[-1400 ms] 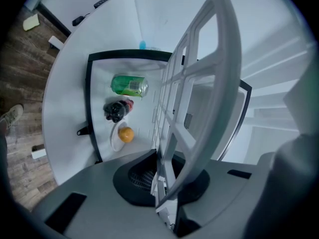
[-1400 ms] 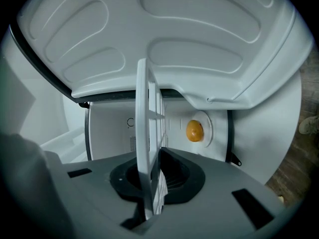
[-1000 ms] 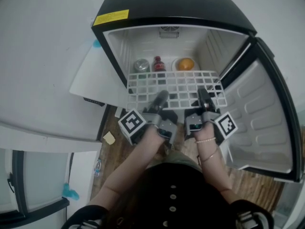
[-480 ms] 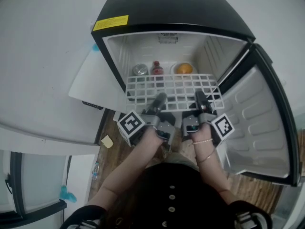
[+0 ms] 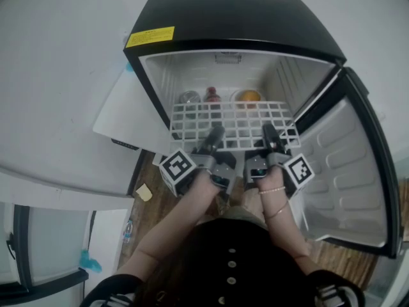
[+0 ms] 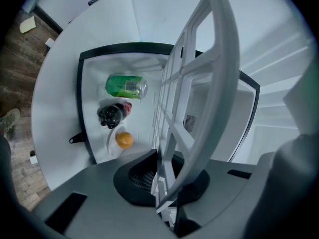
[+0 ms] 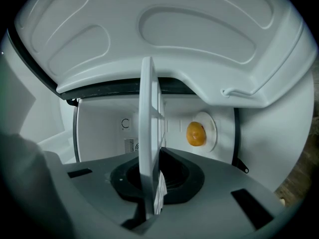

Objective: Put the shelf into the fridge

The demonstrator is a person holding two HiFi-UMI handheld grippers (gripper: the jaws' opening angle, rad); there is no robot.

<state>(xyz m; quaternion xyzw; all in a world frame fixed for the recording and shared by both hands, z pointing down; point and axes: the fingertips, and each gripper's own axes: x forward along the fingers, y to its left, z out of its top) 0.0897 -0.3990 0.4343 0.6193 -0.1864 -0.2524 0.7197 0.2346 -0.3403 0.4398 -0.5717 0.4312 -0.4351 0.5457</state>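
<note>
head view: small fridge stands open, door swung out on the right. the white grid shelf lies roughly level in the opening, back part inside the cavity, front edge sticking out toward the person. left gripper and right gripper both grip that front edge, the left nr the middle, the right toward the door side. on the fridge floor past the shelf: a can, a dark bottle and an orange.

left gripper view: jaws pressed onto a bar of the shelf, grid running away from the cam into the fridge. green can, bottle w/ red label and orange sit off to one side of the grid, apart from it.

right gripper view: jaws clamped on the shelf rim, which shows edge-on. orange on its plate at the back, door liner overhead.

progress, as a guess: roughly mid-insertion. the shelf is lined up and partly in, but not seated. can't tell if its side edges ride on the wall rails yet. left to do: slide it fully back till the front edge is inside, check it sits flat, then release both claws and back out.
</note>
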